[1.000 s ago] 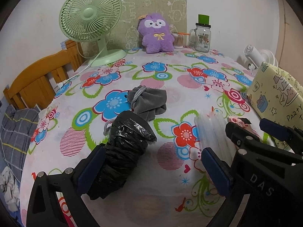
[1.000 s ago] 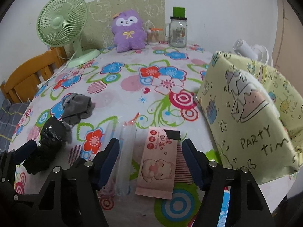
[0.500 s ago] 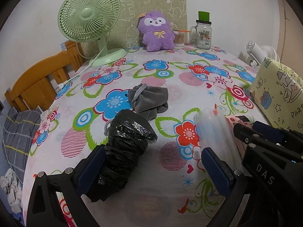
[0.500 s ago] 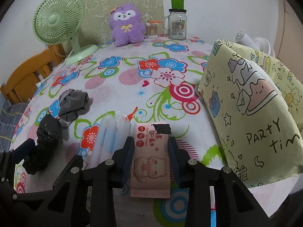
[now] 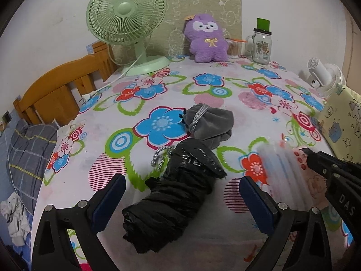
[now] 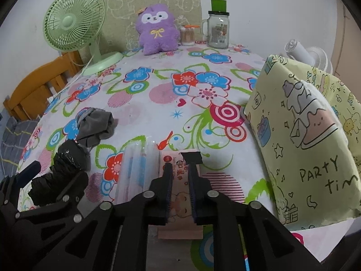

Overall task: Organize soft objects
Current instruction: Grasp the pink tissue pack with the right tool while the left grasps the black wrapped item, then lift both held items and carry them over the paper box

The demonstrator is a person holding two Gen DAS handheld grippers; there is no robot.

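My right gripper is shut on a pink tissue pack lying on the flowered tablecloth. A clear plastic packet lies just left of it. My left gripper is open, its jaws either side of a crumpled black plastic bag, not touching it. A grey drawstring pouch lies just beyond the bag. A purple plush toy sits at the table's far edge. In the left wrist view the right gripper's body shows at the right edge.
A yellow printed cushion bag stands at the right. A green fan, a glass jar and a cotton-swab tub stand at the back. A wooden chair is at the left, a white fan at the right.
My right gripper has closed from wide open onto the pink tissue pack. My left gripper has stayed open around the black bag, shifting only slightly.
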